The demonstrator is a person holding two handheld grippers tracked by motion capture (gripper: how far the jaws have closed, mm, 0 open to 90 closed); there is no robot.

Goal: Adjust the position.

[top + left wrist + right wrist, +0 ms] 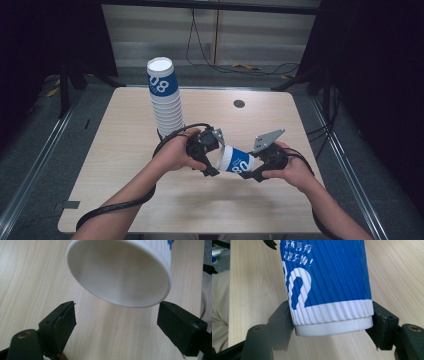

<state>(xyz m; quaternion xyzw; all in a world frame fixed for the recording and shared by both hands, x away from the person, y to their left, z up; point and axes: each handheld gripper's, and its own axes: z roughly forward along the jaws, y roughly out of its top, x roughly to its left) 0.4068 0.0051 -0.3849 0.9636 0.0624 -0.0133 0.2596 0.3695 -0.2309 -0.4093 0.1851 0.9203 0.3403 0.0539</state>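
Gripping the base end of a blue-and-white paper cup (328, 285), our right gripper (260, 170) has both jaws pressed against the ribbed white band just above the cup's foot, as the right gripper view shows. We carry the cup on its side above the worktop (125, 165), nearer its front edge than its back, with the open mouth turned toward our left gripper (207, 157). That one stands with its jaws parted around nothing: in the left gripper view the cup's rim (120, 272) hangs just ahead of the two black pads, and the right-hand pad is very close to the rim, though we cannot tell whether it touches. We judge the hold by the base as deliberate, since it leaves the mouth free for the other gripper to meet, or for the cup to go onto the tall stack of matching cups (165, 97) that stands upside down toward the back of the worktop, left of centre.

Our worktop is pale wood-grain laminate with rounded corners and a small dark round cap (239, 104) near its back edge. Around it lie grey floor, metal rails along both sides, dark curtains, and loose cables (250, 67) by the far wall.
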